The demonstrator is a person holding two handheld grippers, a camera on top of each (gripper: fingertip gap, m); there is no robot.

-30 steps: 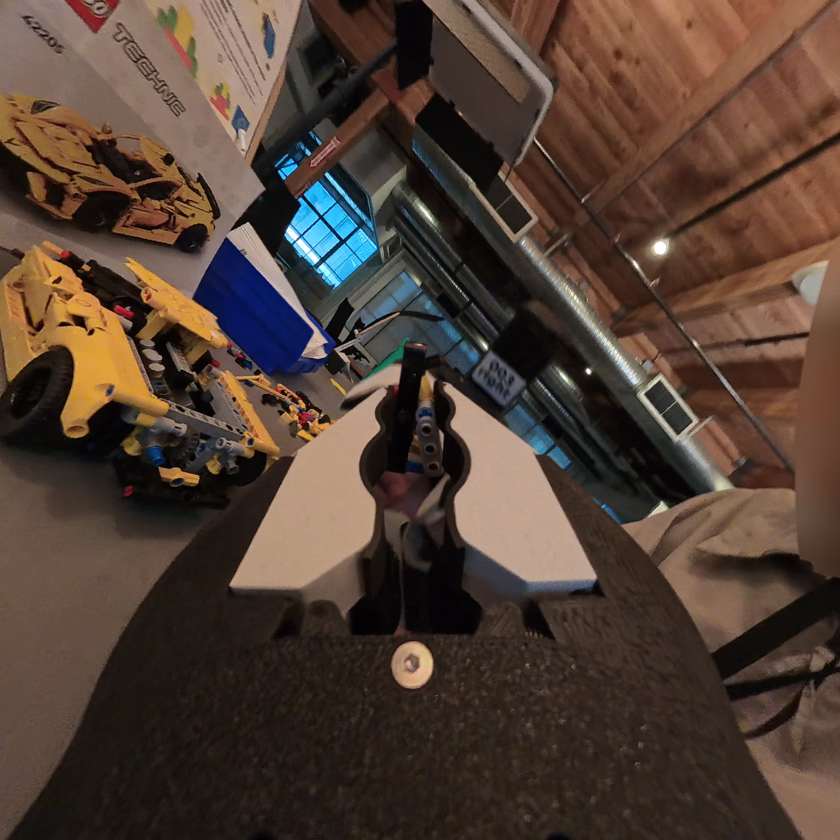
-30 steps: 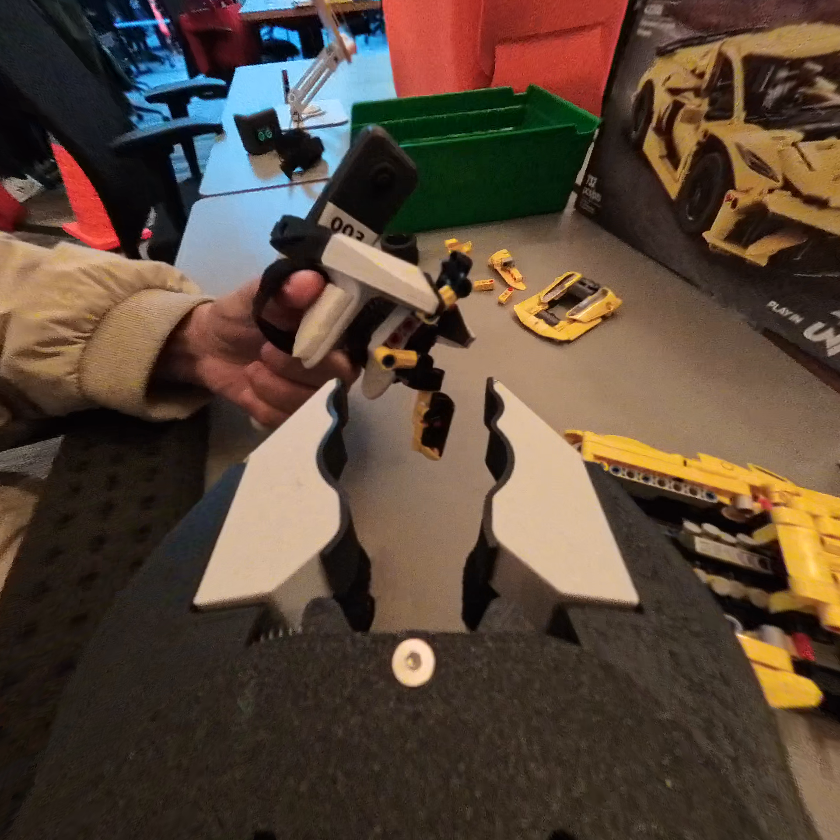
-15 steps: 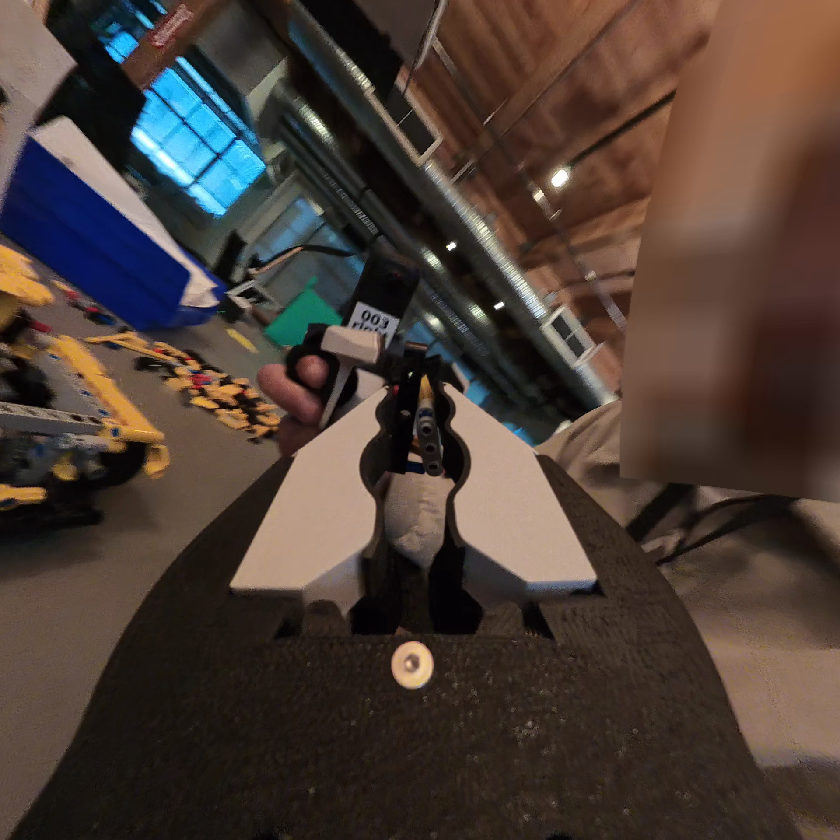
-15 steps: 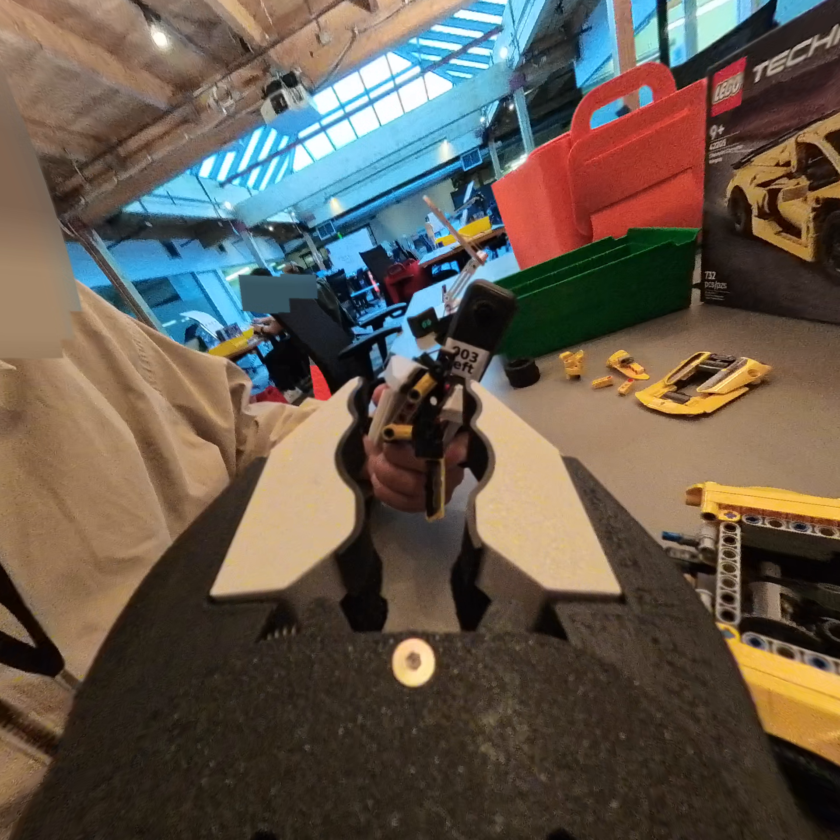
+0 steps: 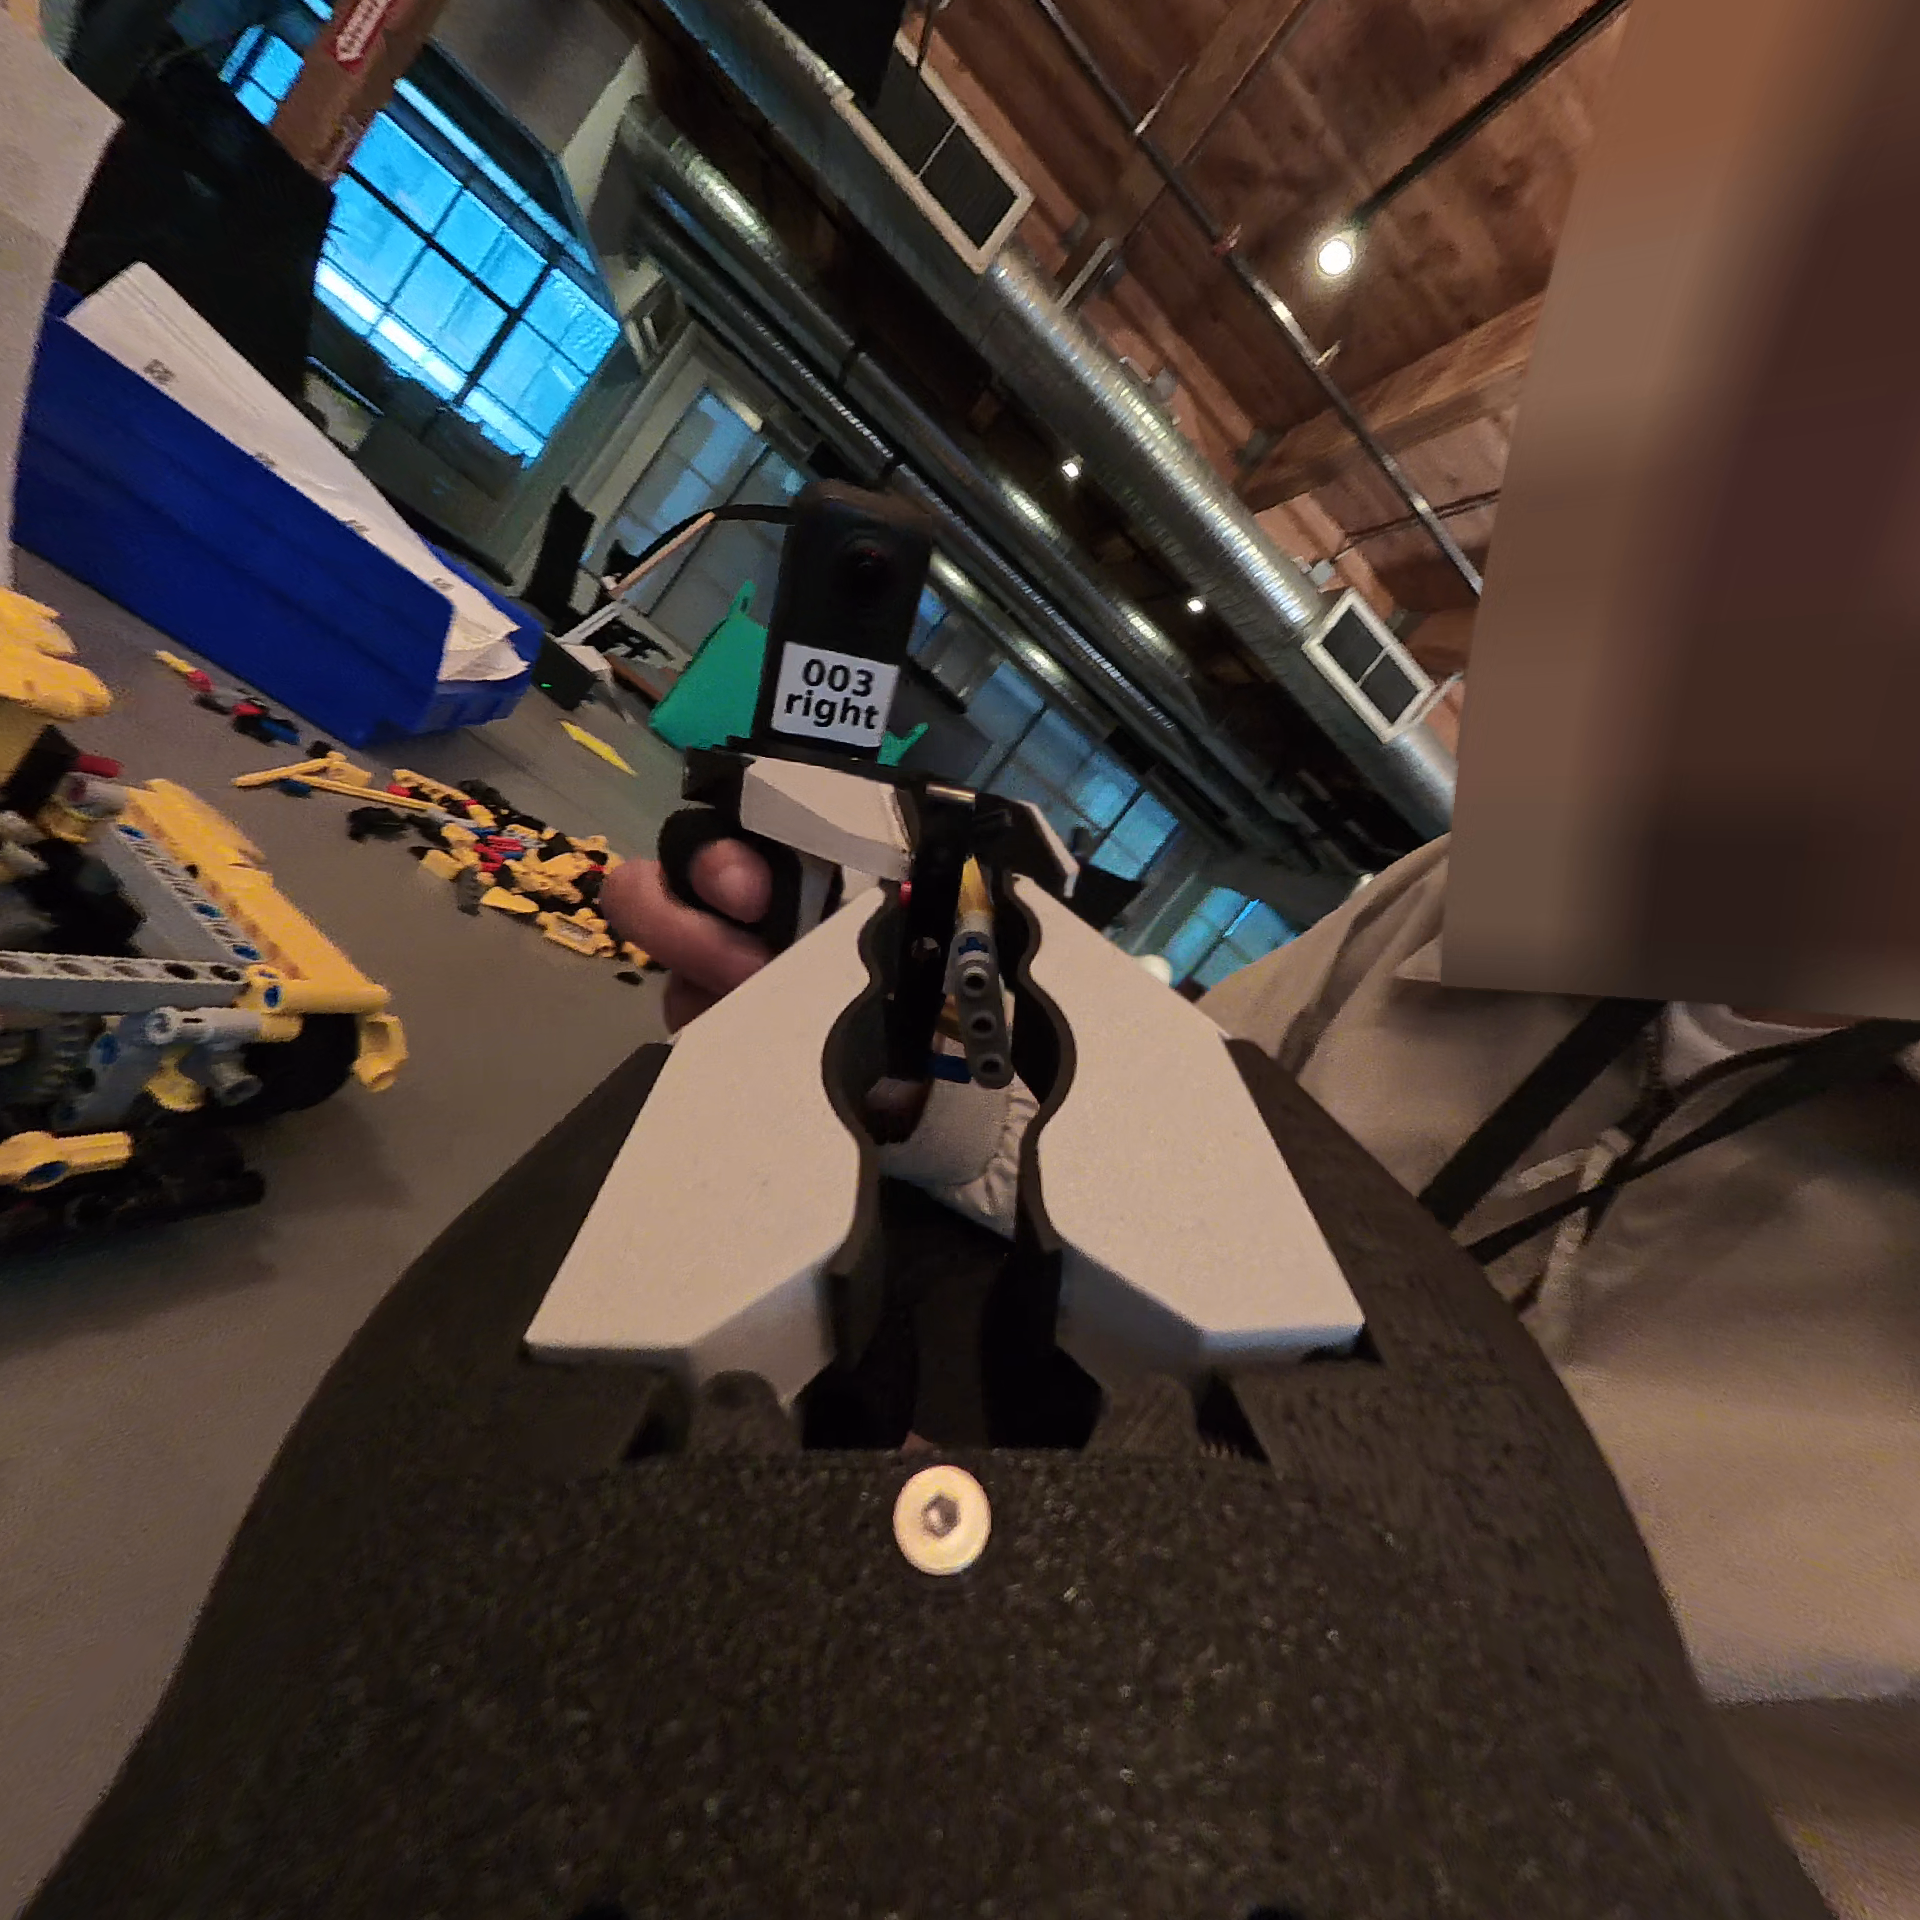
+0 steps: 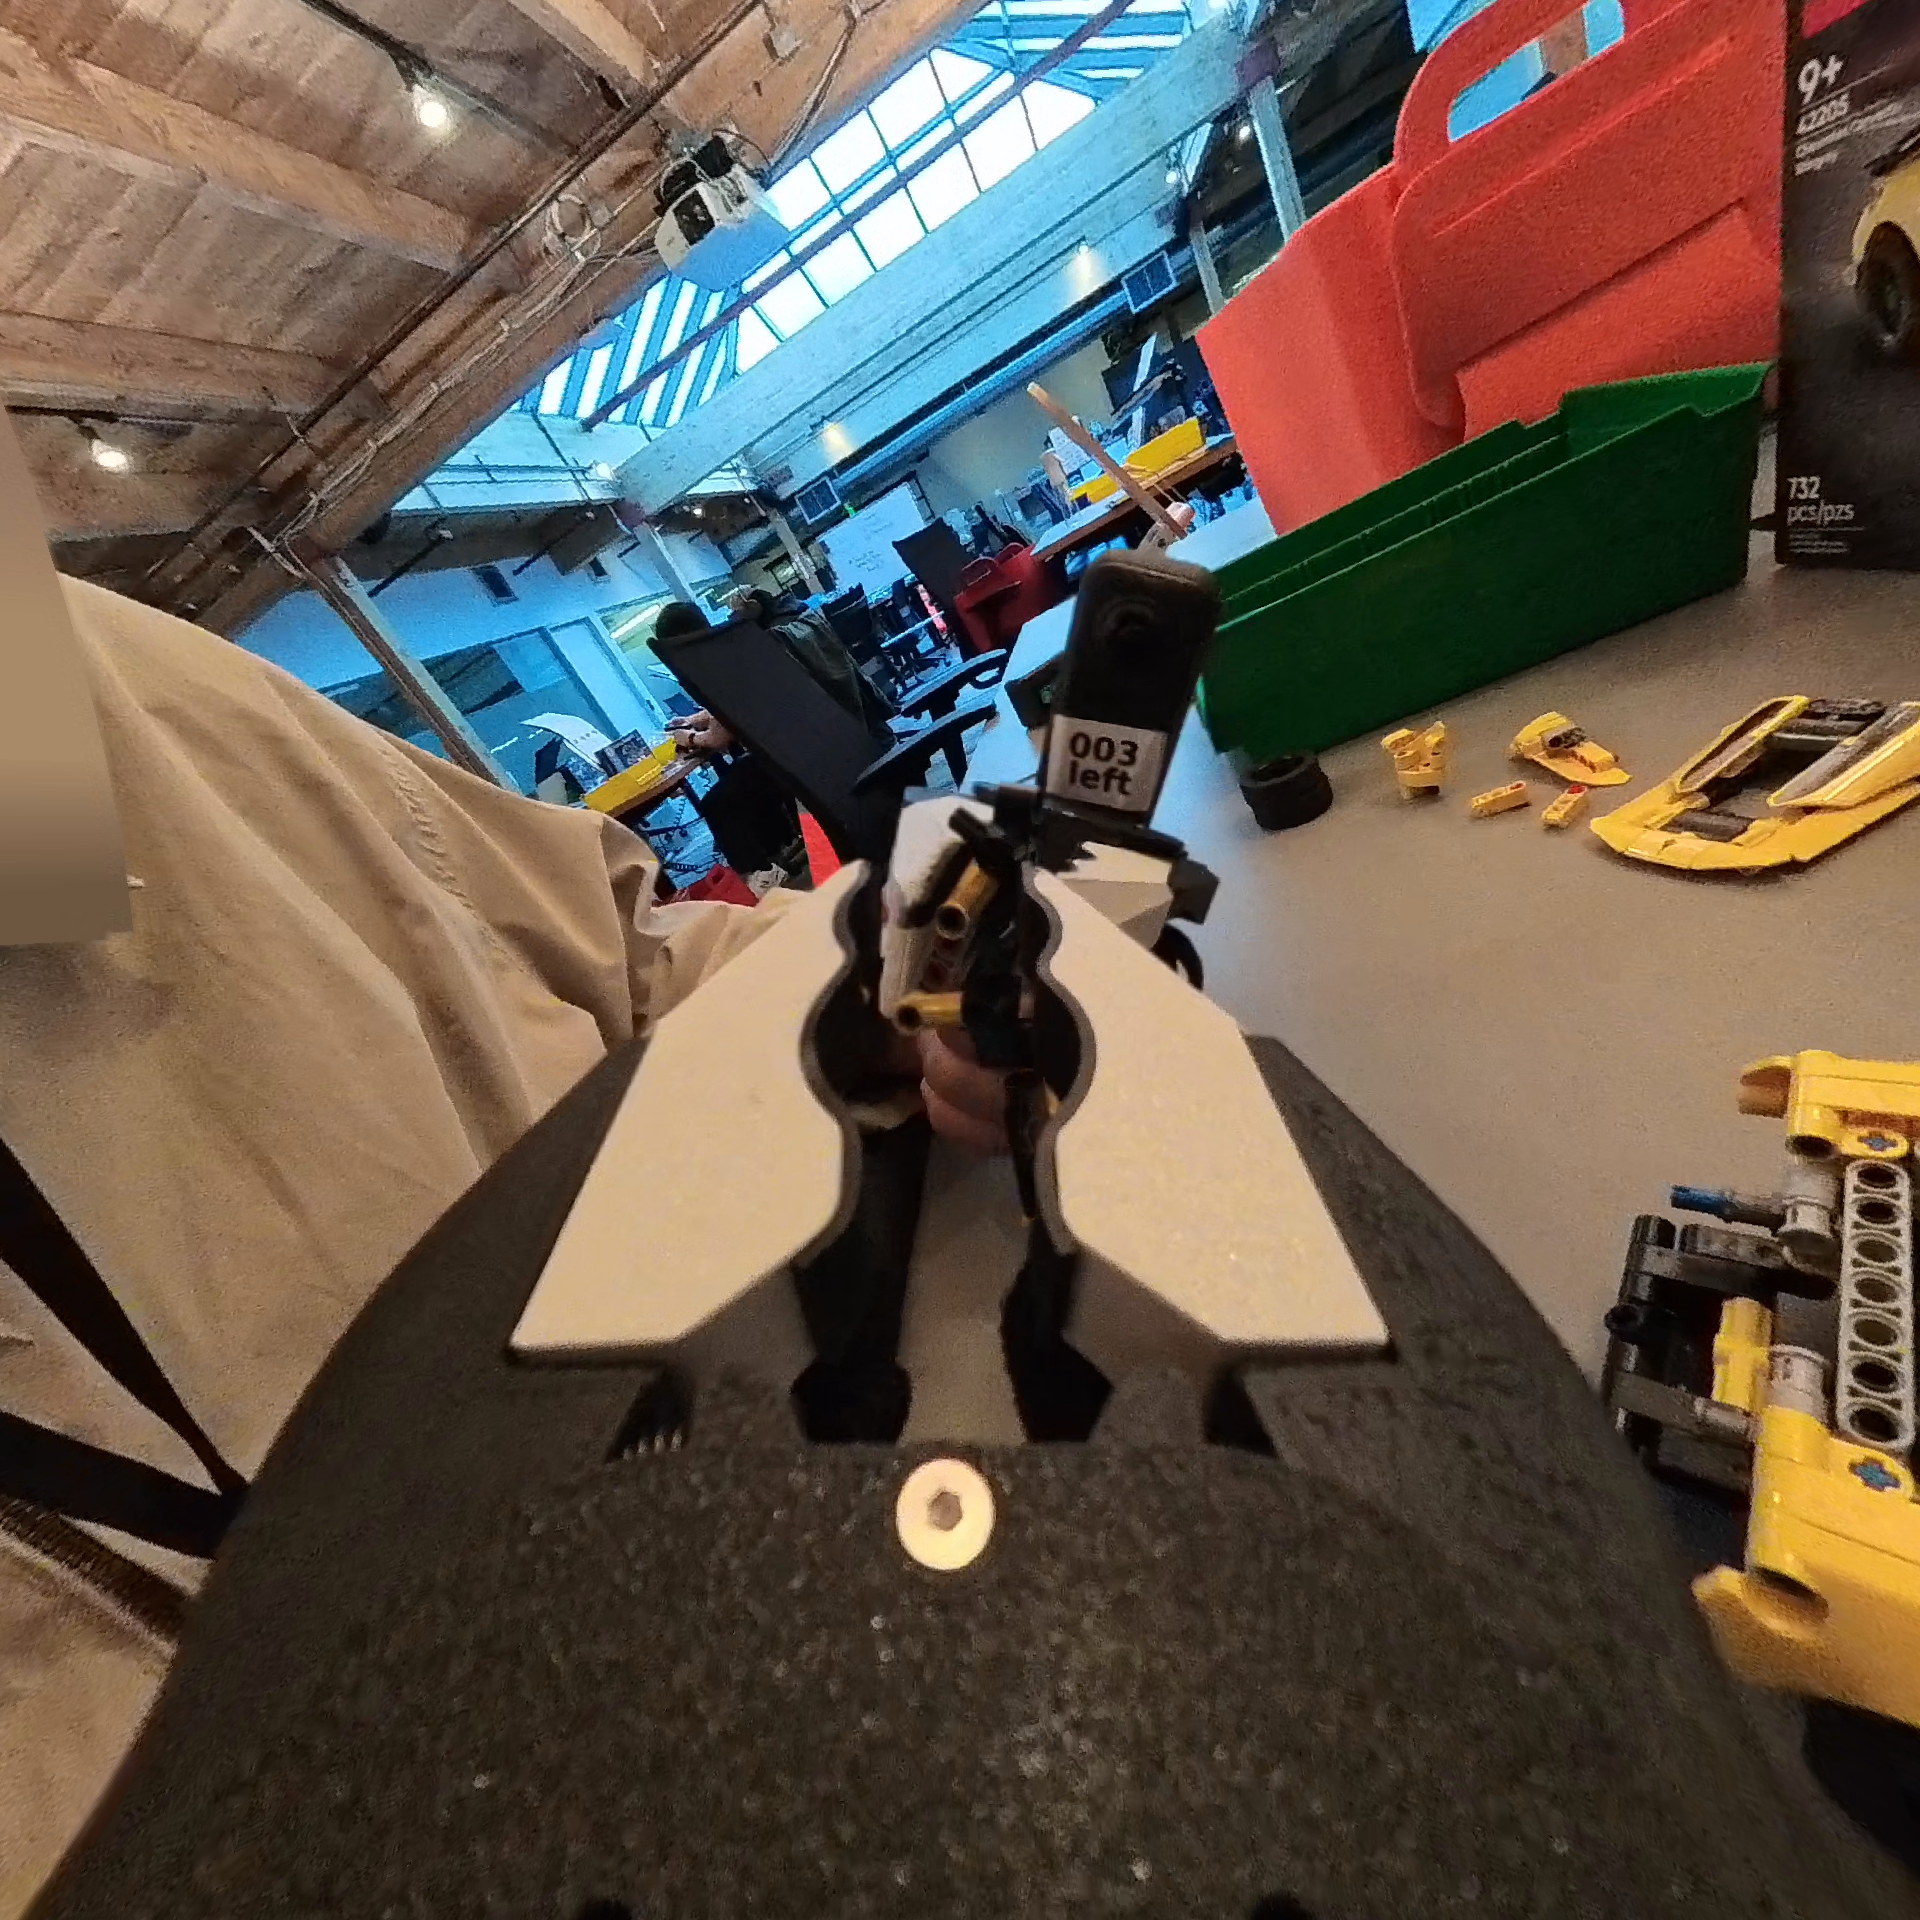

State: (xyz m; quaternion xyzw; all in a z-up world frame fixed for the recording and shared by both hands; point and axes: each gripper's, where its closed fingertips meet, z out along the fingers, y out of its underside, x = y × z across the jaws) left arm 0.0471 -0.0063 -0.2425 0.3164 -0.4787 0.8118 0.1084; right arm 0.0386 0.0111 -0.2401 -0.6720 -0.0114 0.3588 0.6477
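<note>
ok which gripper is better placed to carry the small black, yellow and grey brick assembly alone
Left, probably. The left gripper is shut on the small black, yellow and grey brick assembly. The right gripper only flanks it, and a firm grip there cannot be told.

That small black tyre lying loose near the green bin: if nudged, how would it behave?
The black tyre looks rubbery, so it would probably grip the grey table rather than slide. It seems to rest on its tread, so a push could well set it rolling. It is likely light.
</note>
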